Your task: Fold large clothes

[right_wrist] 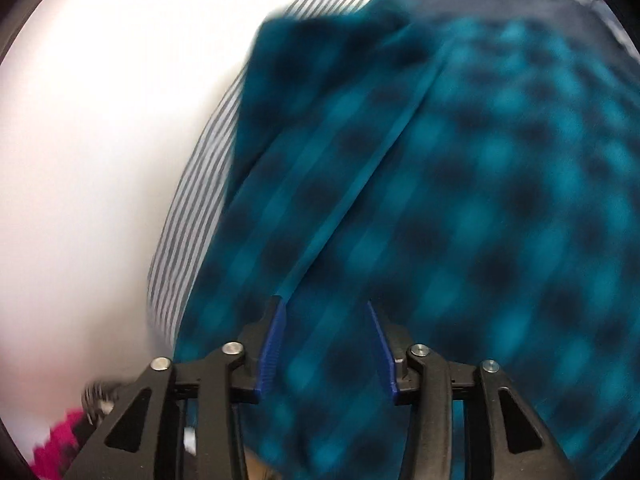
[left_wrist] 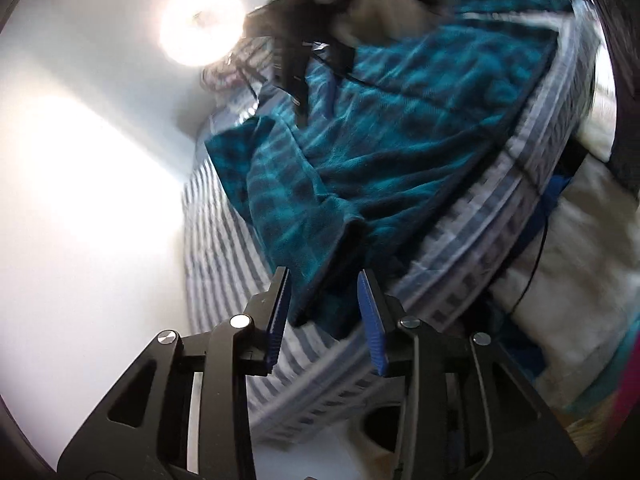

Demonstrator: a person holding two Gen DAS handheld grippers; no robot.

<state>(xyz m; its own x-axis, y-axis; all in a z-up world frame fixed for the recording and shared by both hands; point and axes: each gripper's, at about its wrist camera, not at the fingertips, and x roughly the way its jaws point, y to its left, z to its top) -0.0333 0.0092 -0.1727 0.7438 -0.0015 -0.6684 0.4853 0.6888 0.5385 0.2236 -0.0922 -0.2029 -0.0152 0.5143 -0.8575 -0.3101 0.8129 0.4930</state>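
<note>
A teal and dark checked garment (left_wrist: 384,132) lies spread on a grey-and-white striped bed cover (left_wrist: 216,264). My left gripper (left_wrist: 325,278) is open, its blue pads on either side of a folded edge of the garment near the bed's side. In the right wrist view the same checked garment (right_wrist: 460,184) fills most of the frame, blurred. My right gripper (right_wrist: 327,307) is open just above it, next to a long seam, and holds nothing. The other gripper shows blurred at the garment's far end (left_wrist: 304,52).
A white wall (left_wrist: 80,200) and a bright ceiling lamp (left_wrist: 200,28) are on the left. White bedding (left_wrist: 580,248) lies beyond the striped cover on the right. A pink cloth (right_wrist: 56,448) shows at the lower left of the right wrist view.
</note>
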